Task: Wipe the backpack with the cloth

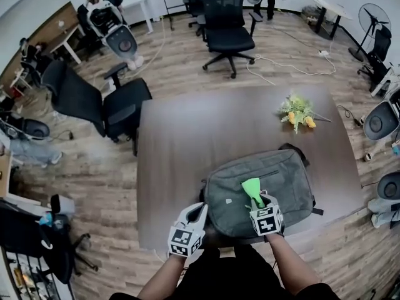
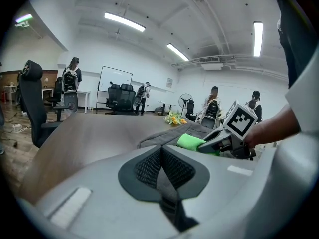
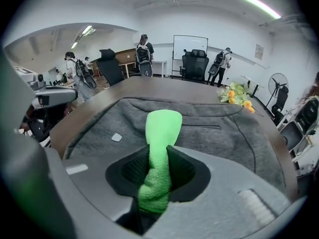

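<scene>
Backpack (image 1: 281,177) lies flat at table's (image 1: 187,136) 5 o'clock corner. R gripper (image 1: 262,200) is clenched on green cloth (image 1: 252,188), cloth end over pack's middle. L gripper (image 1: 199,210) sits at pack's 8 o'clock, jaws together, empty.

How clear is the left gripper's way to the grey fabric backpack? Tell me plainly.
Probably yes. The left gripper, jaws shut and empty, sits at the left edge of the grey fabric backpack, nothing between them. The right gripper holds the green cloth over its middle, out of the way.
</scene>
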